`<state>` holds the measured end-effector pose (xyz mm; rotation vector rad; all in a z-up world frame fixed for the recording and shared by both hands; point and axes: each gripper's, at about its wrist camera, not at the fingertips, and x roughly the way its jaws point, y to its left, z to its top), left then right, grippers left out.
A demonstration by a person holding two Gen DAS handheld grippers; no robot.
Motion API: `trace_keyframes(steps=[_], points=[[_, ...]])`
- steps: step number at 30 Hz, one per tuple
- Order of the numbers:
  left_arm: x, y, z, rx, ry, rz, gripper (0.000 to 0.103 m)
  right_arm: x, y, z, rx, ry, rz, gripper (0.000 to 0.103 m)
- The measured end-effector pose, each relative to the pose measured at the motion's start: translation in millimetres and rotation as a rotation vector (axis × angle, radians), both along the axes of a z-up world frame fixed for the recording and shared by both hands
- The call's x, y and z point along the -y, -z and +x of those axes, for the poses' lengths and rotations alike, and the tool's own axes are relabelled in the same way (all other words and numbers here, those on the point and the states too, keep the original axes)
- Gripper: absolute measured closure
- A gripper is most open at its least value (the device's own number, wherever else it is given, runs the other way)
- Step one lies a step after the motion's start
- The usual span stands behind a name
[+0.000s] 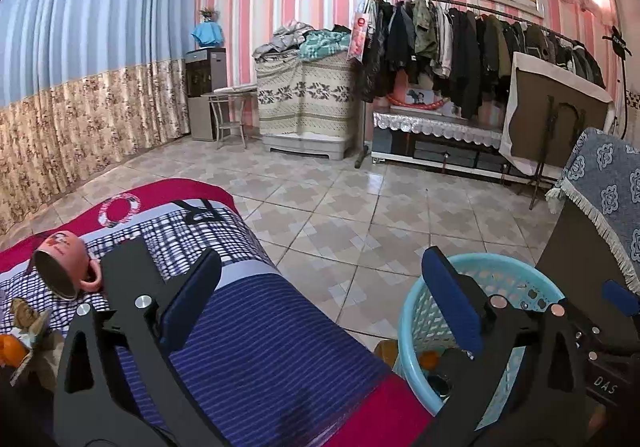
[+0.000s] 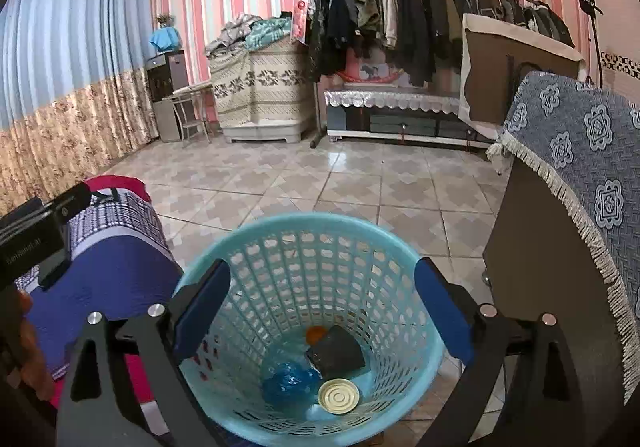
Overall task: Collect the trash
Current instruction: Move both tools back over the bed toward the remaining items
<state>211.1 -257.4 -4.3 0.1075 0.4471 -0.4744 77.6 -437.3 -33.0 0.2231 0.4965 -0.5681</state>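
1. left wrist view: the left gripper hangs over the edge of the bed, its fingers spread wide with nothing between them.
2. a pink mug lies tipped on its side on the bed, just left of the left finger.
3. at the far left edge some crumpled wrapper and orange peel sit on the bed near the mug.
4. to the right the blue basket stands on the tiled floor beside the bed, and the right gripper reaches over it from the right.
5. right wrist view: the right gripper hovers right above the basket, fingers wide apart, holding nothing.
6. in the basket's bottom lie a blue bag, a dark block, a round tin lid and an orange scrap.
7. the left gripper's body shows at the left edge over the bed.
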Motion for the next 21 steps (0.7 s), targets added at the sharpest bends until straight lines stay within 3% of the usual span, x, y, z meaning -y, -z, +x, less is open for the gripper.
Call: trace_keyframes(steps=[2,11,16,21], points=[[-8.2,-5.2,-5.6,0.016,-0.019,0.011,0.006,-4.4,-4.3,-1.3,0.007,-0.011,-0.015,0.004],[-66.6,-27.7,-26.4,0.047,-0.12,0.011,0.006,-32.0,-26.0,-7.8,0.075,-0.087,-0.032,0.004],[-105.5,-33.8,-45.5,0.079,-0.2,0.061,0.005,-58.9,-33.2,-3.6,0.096,-0.149,-0.028,0.004],[-153.3,-33.7,-56.0,0.042,-0.276,0.056,0.006,-86.1,-37.7,2.6,0.112,-0.215,-0.031,0.004]])
